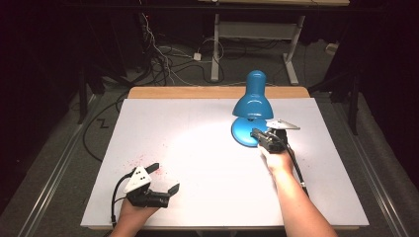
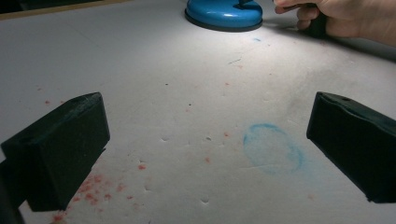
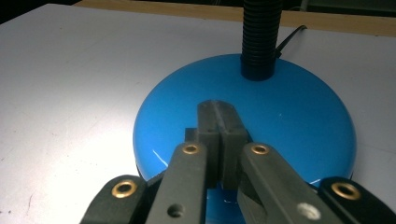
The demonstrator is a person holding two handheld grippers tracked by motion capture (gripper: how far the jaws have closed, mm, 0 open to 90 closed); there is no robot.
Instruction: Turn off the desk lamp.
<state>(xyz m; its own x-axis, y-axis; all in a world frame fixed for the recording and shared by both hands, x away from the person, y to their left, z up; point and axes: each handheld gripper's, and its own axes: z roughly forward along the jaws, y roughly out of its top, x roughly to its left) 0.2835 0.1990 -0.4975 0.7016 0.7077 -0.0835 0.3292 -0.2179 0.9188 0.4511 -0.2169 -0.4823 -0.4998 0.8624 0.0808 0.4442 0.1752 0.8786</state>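
Observation:
A blue desk lamp (image 1: 252, 101) stands at the back right of the white table (image 1: 197, 148), its shade tipped down and casting a bright pool of light on the tabletop. Its round blue base (image 3: 289, 116) carries a black ribbed neck (image 3: 259, 37). My right gripper (image 3: 220, 116) is shut, jaws pressed together with nothing between them, and their tips rest on the near part of the base beside a small dark block (image 3: 189, 135). In the high view the right gripper (image 1: 255, 133) is at the base's front edge. My left gripper (image 1: 163, 178) lies open near the front left corner.
Red specks (image 2: 93, 186) and a faint blue ring stain (image 2: 272, 148) mark the white surface between the left gripper's jaws. The lamp base (image 2: 224, 11) and the right hand (image 2: 345, 16) lie far ahead of them. A wooden strip (image 1: 197, 92) edges the back; cables (image 1: 163, 59) lie on the floor beyond.

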